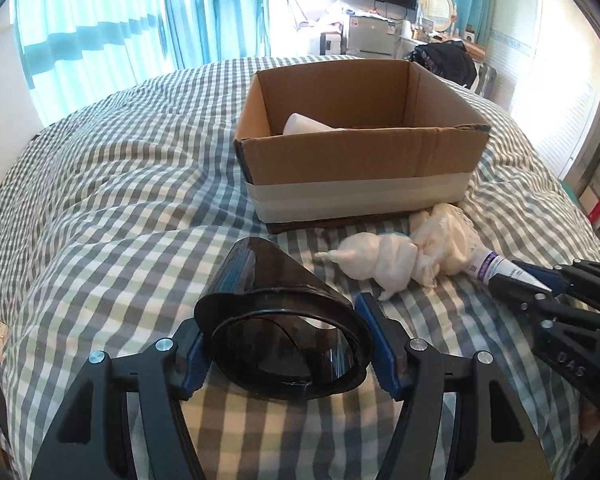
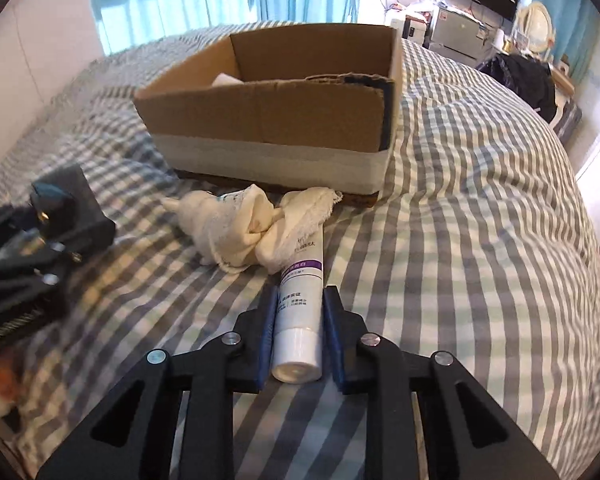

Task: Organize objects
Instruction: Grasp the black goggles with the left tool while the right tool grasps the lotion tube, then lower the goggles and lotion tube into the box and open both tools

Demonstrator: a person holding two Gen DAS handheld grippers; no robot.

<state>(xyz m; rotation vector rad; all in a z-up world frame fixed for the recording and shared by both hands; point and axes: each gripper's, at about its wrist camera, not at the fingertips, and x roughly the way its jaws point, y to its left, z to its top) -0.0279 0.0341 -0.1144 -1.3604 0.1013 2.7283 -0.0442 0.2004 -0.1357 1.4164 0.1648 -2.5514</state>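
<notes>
A dark translucent plastic cup lies on its side on the checked bedspread between the fingers of my left gripper, which is closed on it. My right gripper is shut on a white tube with a purple band; the tube's far end touches a knotted white cloth. The tube and cloth also show in the left wrist view, with the right gripper beyond. An open cardboard box stands behind them, with a white object inside.
The box sits mid-bed on a checked duvet. Blue curtains hang behind. A dresser, a monitor and dark clothing are at the far right. The left gripper shows at the left in the right wrist view.
</notes>
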